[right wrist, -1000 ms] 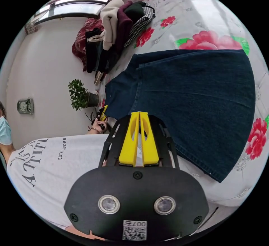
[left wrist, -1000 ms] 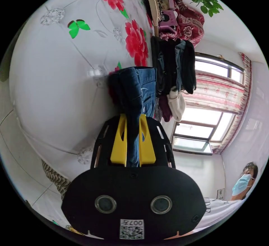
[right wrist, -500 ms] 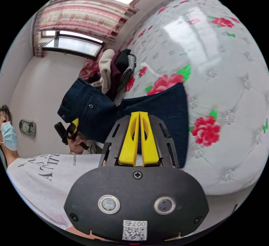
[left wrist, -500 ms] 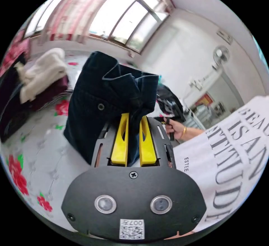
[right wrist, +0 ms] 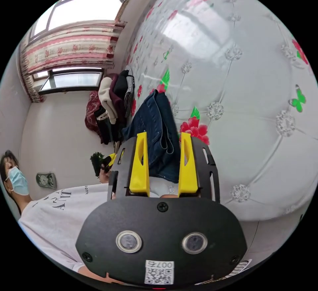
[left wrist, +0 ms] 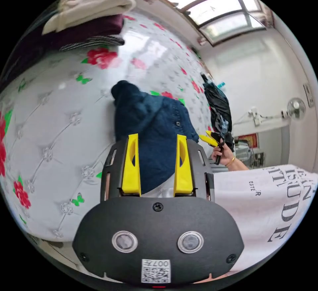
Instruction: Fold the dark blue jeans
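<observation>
Folded dark blue denim jeans [left wrist: 155, 128] lie on white floral quilted bedspread [left wrist: 49, 132], just beyond left gripper [left wrist: 154, 138] and right gripper [right wrist: 163, 137]; both spread apart, gripping nothing.

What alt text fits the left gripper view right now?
The left tongs stand open over folded dark blue jeans lying on a white quilted bed printed with red flowers. Stacked clothes sit at the bed's far end, near a window.
</observation>
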### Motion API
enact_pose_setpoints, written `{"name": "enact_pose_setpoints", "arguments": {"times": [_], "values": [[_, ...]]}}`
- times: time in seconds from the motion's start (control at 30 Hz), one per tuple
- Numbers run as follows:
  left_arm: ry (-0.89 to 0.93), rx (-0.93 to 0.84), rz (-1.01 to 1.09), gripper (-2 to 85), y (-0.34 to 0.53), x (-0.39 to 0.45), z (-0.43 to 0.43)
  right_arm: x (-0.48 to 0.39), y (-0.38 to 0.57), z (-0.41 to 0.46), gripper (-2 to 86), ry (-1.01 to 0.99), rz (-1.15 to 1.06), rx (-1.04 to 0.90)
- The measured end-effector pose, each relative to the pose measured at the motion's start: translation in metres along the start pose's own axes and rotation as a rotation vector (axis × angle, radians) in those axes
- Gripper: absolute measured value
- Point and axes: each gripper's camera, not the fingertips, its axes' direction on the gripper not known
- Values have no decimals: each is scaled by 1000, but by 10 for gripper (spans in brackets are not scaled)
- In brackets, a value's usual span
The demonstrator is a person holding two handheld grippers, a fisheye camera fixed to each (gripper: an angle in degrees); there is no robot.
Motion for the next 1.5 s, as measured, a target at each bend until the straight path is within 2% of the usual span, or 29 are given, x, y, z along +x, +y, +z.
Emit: {"name": "enact_pose_setpoints", "arguments": {"times": [0.23, 0.3, 0.37, 0.43, 0.53, 0.67, 0.87, 1.0, 1.07, 1.13, 1.3, 1.37, 1.43, 1.5], "values": [[37, -98, -111, 173, -24, -58, 60, 6, -42, 31, 110, -26, -13, -179], [54, -143, -108, 172, -33, -68, 83, 1, -47, 33, 106, 50, -41, -203], [-18, -137, -122, 146, -39, -78, 91, -1, -48, 32, 94, 119, -73, -218], [82, -181, -139, 86, -49, -95, 105, 2, -49, 31, 85, 88, -55, -229], [152, -175, -112, 44, -56, -104, 101, -3, -51, 26, 69, 28, -6, -233], [240, -98, -39, 27, -63, -90, 77, -61, -56, 25, 47, -1, -141, -218], [141, 80, 159, 15, -90, -63, -17, -185, -100, 49, 32, -139, -391, -236], [56, 251, 268, 14, -116, -89, -137, -288, -132, 95, 27, -254, -581, -284], [9, 329, 271, 16, -128, -105, -193, -370, -145, 142, 26, -316, -713, -317], [-48, 439, 209, 20, -145, -133, -262, -427, -151, 183, 25, -342, -775, -321], [-257, 576, 91, 41, -171, -203, -342, -526, -164, 318, 24, -301, -785, -321], [-365, 577, -98, 54, -171, -247, -342, -531, -162, 383, 19, -128, -798, -340], [-544, 611, -274, 57, -142, -288, -312, -518, -137, 413, 15, -1, -897, -364], [-634, 629, -273, 50, -109, -300, -270, -487, -100, 423, 10, 49, -950, -390]]}}
